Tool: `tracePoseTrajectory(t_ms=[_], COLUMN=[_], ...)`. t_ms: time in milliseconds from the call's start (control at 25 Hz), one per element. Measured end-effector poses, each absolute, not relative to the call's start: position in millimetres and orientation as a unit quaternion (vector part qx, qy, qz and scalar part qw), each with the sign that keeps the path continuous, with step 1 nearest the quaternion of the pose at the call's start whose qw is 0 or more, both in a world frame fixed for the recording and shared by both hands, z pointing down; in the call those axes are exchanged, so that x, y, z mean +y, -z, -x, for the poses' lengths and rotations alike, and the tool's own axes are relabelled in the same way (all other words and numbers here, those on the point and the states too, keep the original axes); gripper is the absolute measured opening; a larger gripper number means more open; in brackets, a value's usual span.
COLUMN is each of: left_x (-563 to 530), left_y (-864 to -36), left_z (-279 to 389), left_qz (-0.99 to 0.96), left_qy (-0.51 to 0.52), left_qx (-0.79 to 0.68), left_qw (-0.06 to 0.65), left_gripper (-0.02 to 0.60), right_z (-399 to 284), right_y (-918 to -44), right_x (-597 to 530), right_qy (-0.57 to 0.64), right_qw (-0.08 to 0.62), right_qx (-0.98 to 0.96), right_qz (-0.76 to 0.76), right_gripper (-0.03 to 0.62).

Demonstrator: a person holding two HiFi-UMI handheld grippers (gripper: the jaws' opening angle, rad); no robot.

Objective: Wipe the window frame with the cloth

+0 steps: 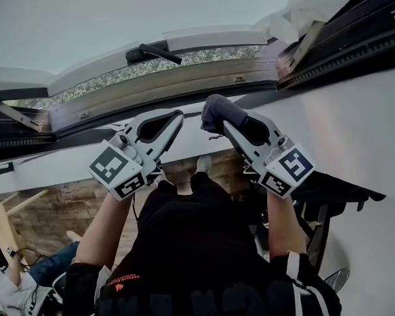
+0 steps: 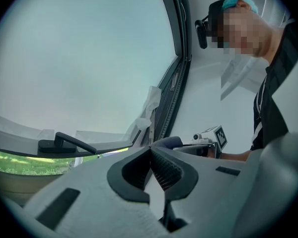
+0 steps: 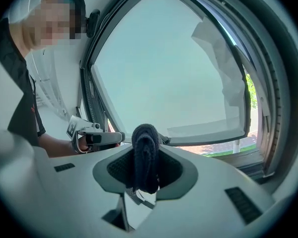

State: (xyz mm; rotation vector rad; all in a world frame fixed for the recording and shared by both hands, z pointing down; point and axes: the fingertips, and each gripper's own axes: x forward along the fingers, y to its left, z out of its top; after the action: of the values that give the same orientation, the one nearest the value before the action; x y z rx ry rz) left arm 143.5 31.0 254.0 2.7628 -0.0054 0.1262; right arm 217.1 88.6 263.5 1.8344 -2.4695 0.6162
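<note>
1 dark cloth (image 3: 145, 138) pinched in right claw (image 3: 145, 163), left claw (image 2: 150, 152) seemingly closed, empty

no words, brands or numbers can be read. the only signs are coded patterns without letters: a black-and-white square marker (image 1: 110, 165) at the rear of the left tongs (image 1: 176, 117), and another square marker (image 1: 295, 164) at the rear of the right tongs (image 1: 218, 122). behind both tongs, an orange print (image 1: 127, 278) on the person's black shirt (image 1: 184, 236) is too small to read.
</note>
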Motion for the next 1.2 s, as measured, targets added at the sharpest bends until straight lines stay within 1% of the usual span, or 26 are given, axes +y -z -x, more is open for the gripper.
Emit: tracePoseTrajectory(t_ms=[760, 1200], left_x=[46, 54], left_y=[-291, -312], left_z=[-212, -236], left_qz=[-0.975, -0.971], left_qy=[-0.078, -0.090], left_qx=[0.023, 0.036], left_qw=[0.206, 0.219], left_gripper=[0.018, 0.018], right_z=[-320, -357], right_y=[-302, -325], right_x=[109, 115], right_qy=[-0.221, -0.235], right_qw=[0.005, 0.014], right_qx=[-0.723, -0.696], right_qz=[-0.655, -0.679], right_gripper=[0.101, 0.101])
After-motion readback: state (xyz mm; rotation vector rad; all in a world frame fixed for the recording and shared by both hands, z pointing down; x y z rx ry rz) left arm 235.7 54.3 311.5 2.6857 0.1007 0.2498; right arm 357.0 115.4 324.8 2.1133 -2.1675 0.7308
